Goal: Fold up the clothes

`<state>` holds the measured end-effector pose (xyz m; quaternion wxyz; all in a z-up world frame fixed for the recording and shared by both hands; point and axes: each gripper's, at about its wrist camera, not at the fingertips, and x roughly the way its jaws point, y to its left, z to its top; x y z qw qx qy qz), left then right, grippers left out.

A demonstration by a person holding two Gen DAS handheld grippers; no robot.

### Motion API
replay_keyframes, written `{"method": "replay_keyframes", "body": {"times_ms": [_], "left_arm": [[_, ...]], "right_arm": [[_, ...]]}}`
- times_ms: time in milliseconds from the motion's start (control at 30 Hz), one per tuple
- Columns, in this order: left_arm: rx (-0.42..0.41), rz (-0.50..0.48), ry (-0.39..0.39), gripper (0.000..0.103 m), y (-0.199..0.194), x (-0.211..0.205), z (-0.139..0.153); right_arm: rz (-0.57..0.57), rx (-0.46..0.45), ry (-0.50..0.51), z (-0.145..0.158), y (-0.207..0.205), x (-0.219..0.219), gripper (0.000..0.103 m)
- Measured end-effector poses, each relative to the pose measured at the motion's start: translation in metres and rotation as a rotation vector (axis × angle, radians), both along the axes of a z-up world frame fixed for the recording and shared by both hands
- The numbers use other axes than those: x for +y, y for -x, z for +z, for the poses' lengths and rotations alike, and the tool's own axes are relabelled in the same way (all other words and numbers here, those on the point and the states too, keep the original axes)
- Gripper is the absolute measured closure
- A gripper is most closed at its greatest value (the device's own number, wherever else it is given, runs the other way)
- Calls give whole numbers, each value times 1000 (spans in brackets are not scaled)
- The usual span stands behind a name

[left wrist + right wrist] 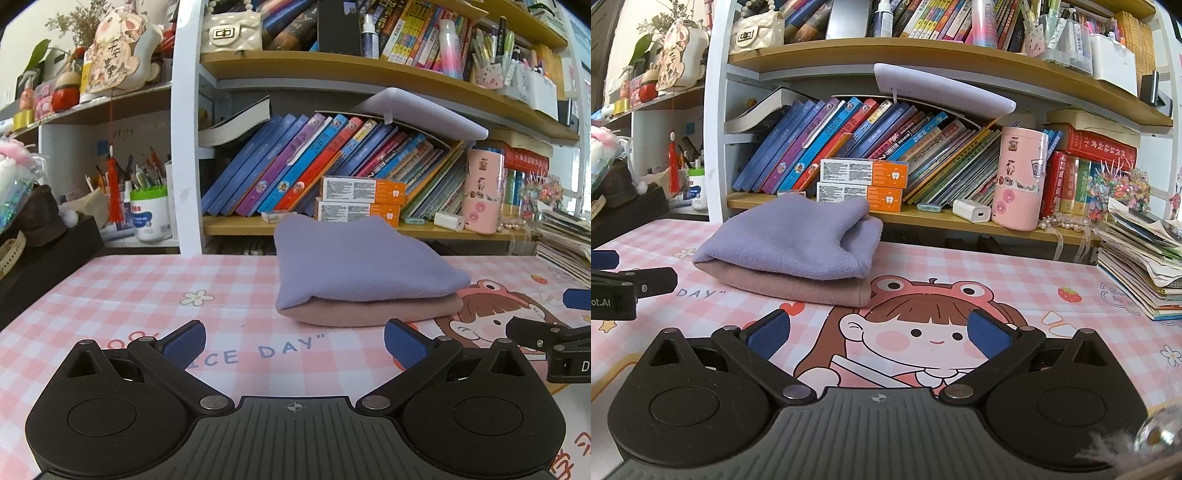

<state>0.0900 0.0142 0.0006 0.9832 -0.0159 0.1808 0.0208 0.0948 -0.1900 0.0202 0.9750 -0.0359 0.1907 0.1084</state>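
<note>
Lilac cloth (354, 258) lies folded atop folded pink cloth (369, 314).

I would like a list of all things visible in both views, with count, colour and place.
folded purple cloth: one, lilac, on top of the pink cloth, mid-desk.
folded pink cloth: one, dusty pink, under the purple one.
desk mat: one, pink check with cartoon girl, covering the desk.
orange boxes: two, stacked on the lower shelf.
pink canister: one, lower shelf, right.
white charger: one, beside the canister.
books: many, mixed colours, leaning on the shelf.
paper stack: one, desk's right edge.
left gripper: black, blue pads, open, empty.
right gripper: same, open, empty.
</note>
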Motion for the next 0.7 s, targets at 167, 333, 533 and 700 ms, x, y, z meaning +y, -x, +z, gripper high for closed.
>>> {"method": "replay_keyframes", "body": {"times_ms": [167,333,533,700], "left_arm": [[7,5,-1,0,-1,-1,0],[14,7,5,0,-2,0,0],[13,24,-21,0,-2,-3,0],[-9,6,-32,0,2,-5,2]], "right_arm": [[3,3,3,0,-1,1,0],[4,6,3,0,-2,1,0],[5,8,3,0,-2,1,0],[5,14,-1,0,-3,1,0]]}}
